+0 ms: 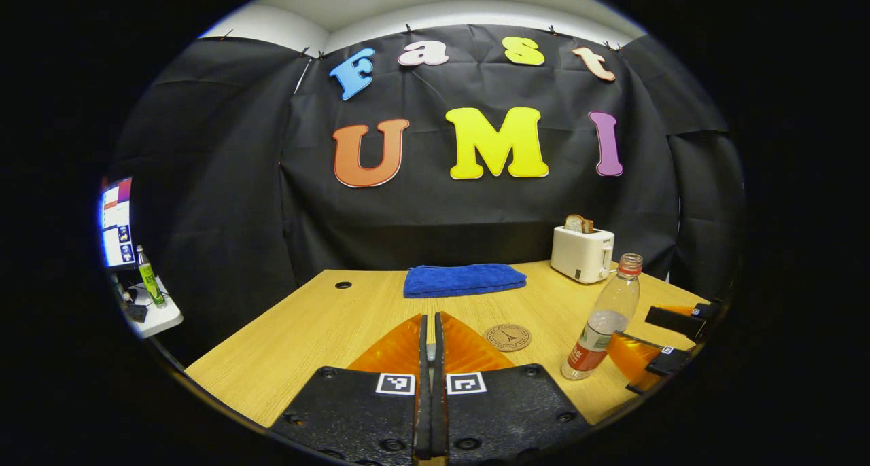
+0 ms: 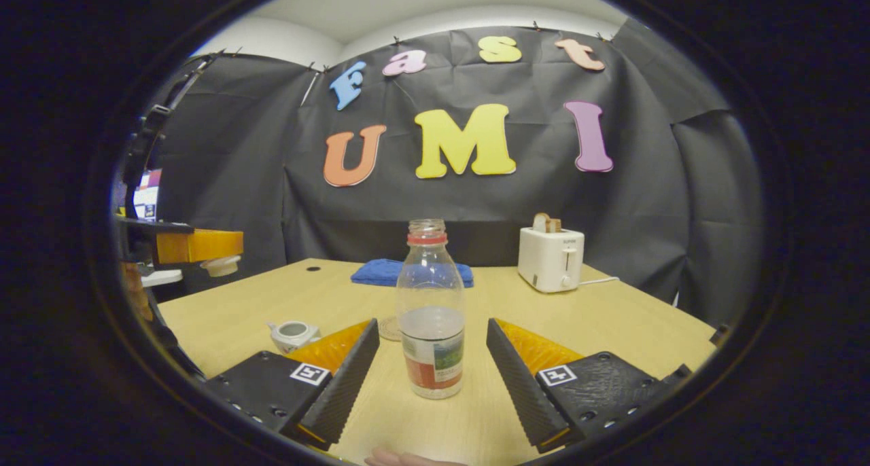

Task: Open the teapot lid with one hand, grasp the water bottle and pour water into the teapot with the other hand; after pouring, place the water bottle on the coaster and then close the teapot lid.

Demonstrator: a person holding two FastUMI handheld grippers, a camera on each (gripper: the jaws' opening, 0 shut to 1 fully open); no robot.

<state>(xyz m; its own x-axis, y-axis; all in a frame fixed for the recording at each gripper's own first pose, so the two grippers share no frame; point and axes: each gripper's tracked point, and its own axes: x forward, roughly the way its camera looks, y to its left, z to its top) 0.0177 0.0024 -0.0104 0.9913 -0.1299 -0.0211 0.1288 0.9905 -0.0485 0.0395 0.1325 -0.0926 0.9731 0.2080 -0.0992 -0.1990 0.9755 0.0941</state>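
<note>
The water bottle [image 2: 430, 310] stands upright on the worktop [image 2: 612, 330] with no cap on, about half full. It sits right between the two fingers of the right claw [image 2: 431, 367]. The fingers are wide apart and do not touch it, one at 9 o'clock of the bottle and one at 3 o'clock. I think the claw is lined up like this so it can squeeze the bottle next.

The small white teapot [image 2: 293, 334] sits at 9 o'clock from the bottle, low on the worktop, and its top is open. Higher up at 10 o'clock, the left claw [image 2: 211, 255] hangs in the air with the teapot lid [image 2: 221, 266] pinched in it. In the left gripper view its fingers are almost closed on something thin. Holding the lid up keeps the pot open for water.

The round coaster [image 1: 508, 337] lies flat just behind the bottle, at 12 o'clock. Farther back are a blue cloth [image 2: 380, 271] and a white toaster [image 2: 550, 258] with bread in it.

There is bare worktop between bottle and teapot, so the bottle can tip that way. The near edge is close to the bottle.
</note>
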